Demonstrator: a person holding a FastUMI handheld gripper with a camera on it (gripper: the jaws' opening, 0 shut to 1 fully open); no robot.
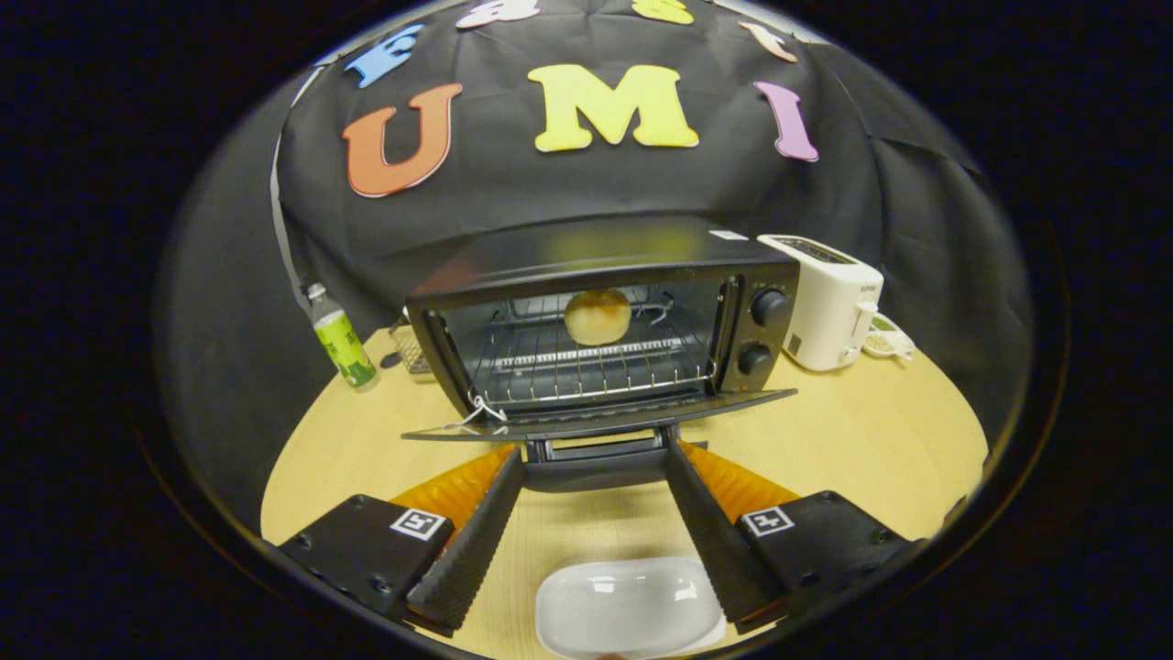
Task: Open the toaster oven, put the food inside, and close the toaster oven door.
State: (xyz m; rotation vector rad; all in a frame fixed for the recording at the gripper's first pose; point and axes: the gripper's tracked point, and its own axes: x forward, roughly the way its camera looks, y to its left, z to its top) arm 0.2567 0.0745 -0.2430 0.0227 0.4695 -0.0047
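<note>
We saw a bottle [341, 341] and white toaster [827, 298] flanking the toaster oven [600, 321]; its door [596, 419] hung open, a round bun [597, 316] on the rack, our tongs [594, 467] spread wide around the door handle, gripping nothing.

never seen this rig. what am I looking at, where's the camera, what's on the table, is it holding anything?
It is a handheld two-finger gripper, carried by a person rather than a robot arm. The camera is a fisheye mounted on the gripper, looking forward along the two fingers, hence the round, bent image.

On the wooden table stands a black toaster oven with its door folded down flat. A bread roll sits on the wire rack inside. The fingers are spread apart, one on each side of the door's handle, and I can't tell if they touch it. Nothing is held.

Between the fingers, close to the camera, lies an empty white dish. Left of the oven stands a green-labelled bottle; right of it, a white pop-up toaster.
</note>
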